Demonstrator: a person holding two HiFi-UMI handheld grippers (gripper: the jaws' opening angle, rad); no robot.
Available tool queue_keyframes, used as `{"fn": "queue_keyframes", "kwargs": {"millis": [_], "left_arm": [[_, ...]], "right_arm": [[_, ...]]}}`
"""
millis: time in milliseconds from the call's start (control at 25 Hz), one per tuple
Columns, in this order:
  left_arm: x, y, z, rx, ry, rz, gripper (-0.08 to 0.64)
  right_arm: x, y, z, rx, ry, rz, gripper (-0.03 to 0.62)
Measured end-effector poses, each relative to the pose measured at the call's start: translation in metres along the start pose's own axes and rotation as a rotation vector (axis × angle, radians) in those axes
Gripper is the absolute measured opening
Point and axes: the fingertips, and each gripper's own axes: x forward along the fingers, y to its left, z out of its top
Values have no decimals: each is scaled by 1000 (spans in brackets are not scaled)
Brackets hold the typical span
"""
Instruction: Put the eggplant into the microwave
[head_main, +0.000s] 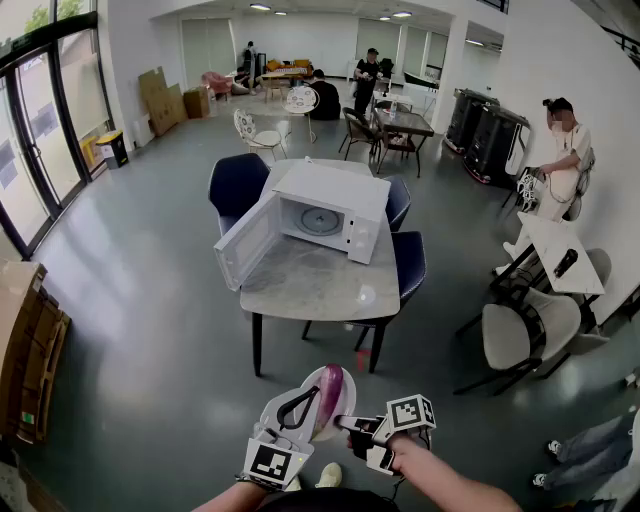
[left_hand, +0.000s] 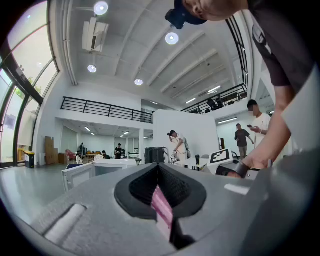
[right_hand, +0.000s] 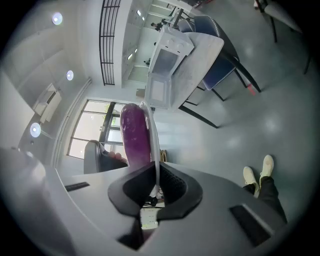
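the right gripper (right_hand: 157, 180) is clamped on the thin rim of a white plate (right_hand: 153, 135), jaws nearly together. the left gripper (left_hand: 159, 187) is likewise closed on a thin pinkish edge, apparently the same plate's opposite rim. the purple eggplant (head_main: 329, 393) lies on the plate, carried between both grippers, well apart from the open microwave (head_main: 330, 195) on the worktop (head_main: 320, 285).

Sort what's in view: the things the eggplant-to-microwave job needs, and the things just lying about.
Belongs to the job:
eggplant
plate under it, clamped by left gripper and right gripper
microwave, door open
table it stands on

Just lying about:
blue chair
cardboard boxes
yellow bin
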Motion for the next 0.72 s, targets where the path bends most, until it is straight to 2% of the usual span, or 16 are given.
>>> {"fn": "queue_keyframes", "kwargs": {"millis": [600,720], "left_arm": [[5,-3,-4,7,10,-6,5],[5,0,-7,-23,24,2,6]], "right_arm": [[-5,0,3,5,-2,1,18],[-7,3,6,-13,-18,-3,18]]}}
